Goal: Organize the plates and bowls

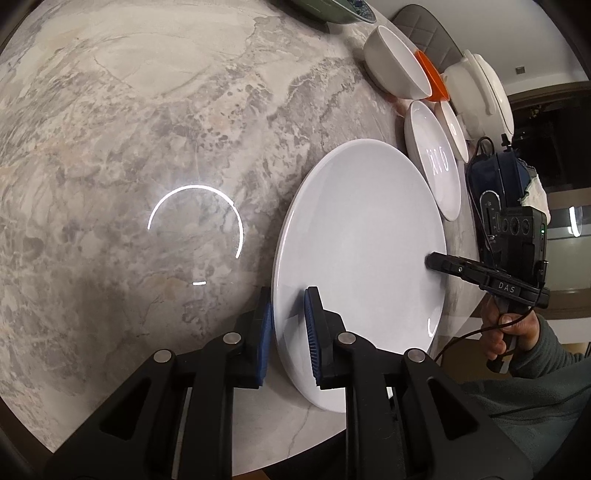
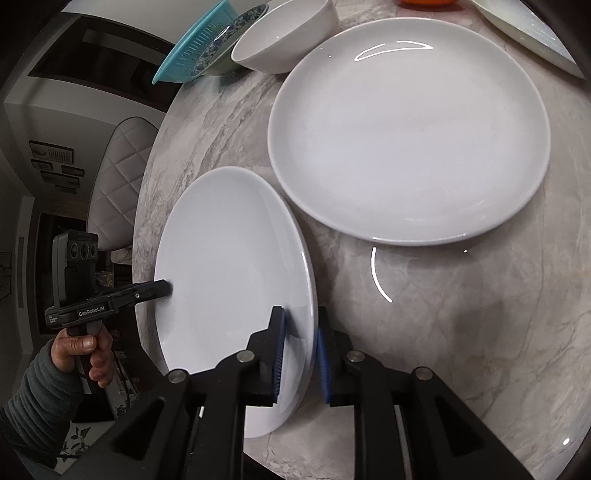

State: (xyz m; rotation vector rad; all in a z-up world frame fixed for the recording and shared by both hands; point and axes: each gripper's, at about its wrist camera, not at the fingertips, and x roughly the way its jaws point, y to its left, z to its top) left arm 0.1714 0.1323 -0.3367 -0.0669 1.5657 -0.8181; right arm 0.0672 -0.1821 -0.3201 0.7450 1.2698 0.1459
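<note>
A large white plate (image 1: 362, 236) is held between both grippers just above the marble table (image 1: 129, 129). My left gripper (image 1: 288, 325) is shut on its near rim, blue pads on either side. My right gripper (image 2: 299, 350) is shut on the opposite rim of the same plate (image 2: 229, 266). Each gripper shows in the other's view: the right one (image 1: 430, 261) and the left one (image 2: 168, 288). A second large white plate (image 2: 406, 140) lies flat on the table beyond the held one. A white bowl (image 2: 284, 37) stands farther back.
A teal colander (image 2: 195, 48) and a patterned bowl (image 2: 236, 33) sit by the white bowl. A white bowl (image 1: 395, 62), an orange dish (image 1: 432, 77), a lettered plate (image 1: 436, 158) and a lidded white pot (image 1: 484, 88) line the table edge. A padded chair (image 2: 118, 177) stands beside the table.
</note>
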